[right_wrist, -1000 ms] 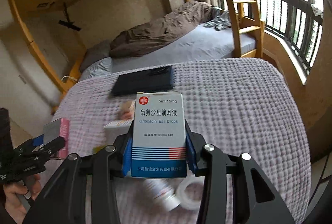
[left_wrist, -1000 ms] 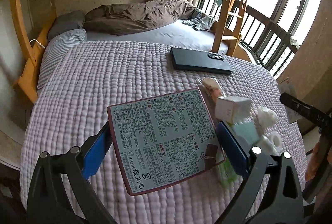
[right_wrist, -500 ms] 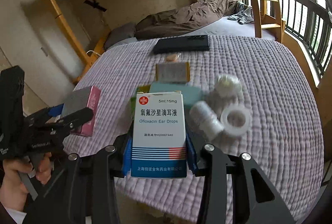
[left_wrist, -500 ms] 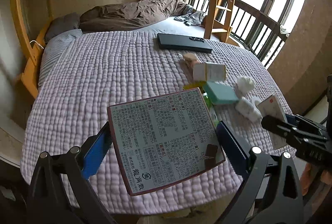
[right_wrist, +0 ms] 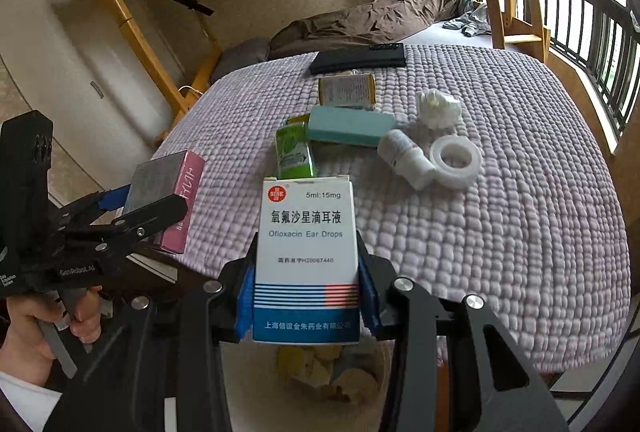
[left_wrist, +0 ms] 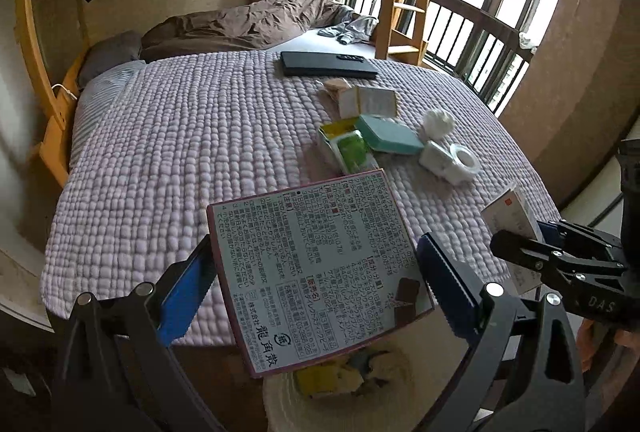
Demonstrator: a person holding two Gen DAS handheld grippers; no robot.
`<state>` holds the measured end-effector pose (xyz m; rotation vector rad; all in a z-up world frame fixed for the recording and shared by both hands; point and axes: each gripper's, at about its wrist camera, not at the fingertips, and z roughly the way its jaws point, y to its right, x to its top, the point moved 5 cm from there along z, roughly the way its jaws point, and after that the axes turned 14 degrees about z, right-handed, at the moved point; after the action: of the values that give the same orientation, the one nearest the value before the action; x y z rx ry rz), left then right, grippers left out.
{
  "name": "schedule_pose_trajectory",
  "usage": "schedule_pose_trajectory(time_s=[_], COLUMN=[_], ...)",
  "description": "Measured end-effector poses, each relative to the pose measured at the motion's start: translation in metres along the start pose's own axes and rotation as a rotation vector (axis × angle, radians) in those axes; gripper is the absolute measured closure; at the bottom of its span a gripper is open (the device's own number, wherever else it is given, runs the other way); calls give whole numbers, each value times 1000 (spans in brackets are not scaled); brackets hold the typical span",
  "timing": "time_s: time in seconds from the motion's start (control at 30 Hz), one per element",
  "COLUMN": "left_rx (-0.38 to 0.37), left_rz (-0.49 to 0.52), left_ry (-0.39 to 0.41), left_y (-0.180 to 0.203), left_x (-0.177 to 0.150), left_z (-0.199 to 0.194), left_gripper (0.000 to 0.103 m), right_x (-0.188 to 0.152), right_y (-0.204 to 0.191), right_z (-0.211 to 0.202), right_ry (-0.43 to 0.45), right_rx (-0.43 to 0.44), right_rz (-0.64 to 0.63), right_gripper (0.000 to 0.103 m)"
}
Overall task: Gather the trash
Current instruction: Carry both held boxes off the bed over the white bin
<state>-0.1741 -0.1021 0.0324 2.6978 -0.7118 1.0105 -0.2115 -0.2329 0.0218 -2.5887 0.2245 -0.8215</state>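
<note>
Whereas both grippers hung over the quilt half a second ago, we now hold them past its edge: left gripper point(left_wrist: 316, 288) clamping the pink-edged printed carton point(left_wrist: 320, 268), right gripper point(right_wrist: 306, 296) clamping the white-and-blue ear-drops box point(right_wrist: 307, 260), a pale waste bin point(left_wrist: 340, 392) below, remaining litter ahead.

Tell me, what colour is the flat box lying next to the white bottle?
Teal box, clearest in the right wrist view.

Bed point(right_wrist: 520, 191) fills the view, bin point(right_wrist: 332, 372) just below its near edge at 6 o'clock. Ear-drops box point(right_wrist: 306, 260) above the bin; larger box point(right_wrist: 168, 199) at its 9 o'clock. Beyond, toward 12: sachet point(right_wrist: 294, 151), flat box point(right_wrist: 350, 125), small carton point(right_wrist: 347, 91), laptop point(right_wrist: 358, 57). At 1 o'clock: bottle point(right_wrist: 406, 157) touching tape roll point(right_wrist: 456, 155), wad, probably tissue point(right_wrist: 438, 107), behind.
</note>
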Motion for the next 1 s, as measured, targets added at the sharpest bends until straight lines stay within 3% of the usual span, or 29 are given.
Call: schedule_pose_trajectory(time_s=[1.0], left_rx=[-128], left_rz=[88], left_ry=[-67], left_y=[58], left_x=[-65], left_z=[-16], left_gripper=[4], right_x=[-70], right_y=[10], right_z=[-25], right_ry=[-117], right_rx=[25], right_rz=[9], right_gripper=[62])
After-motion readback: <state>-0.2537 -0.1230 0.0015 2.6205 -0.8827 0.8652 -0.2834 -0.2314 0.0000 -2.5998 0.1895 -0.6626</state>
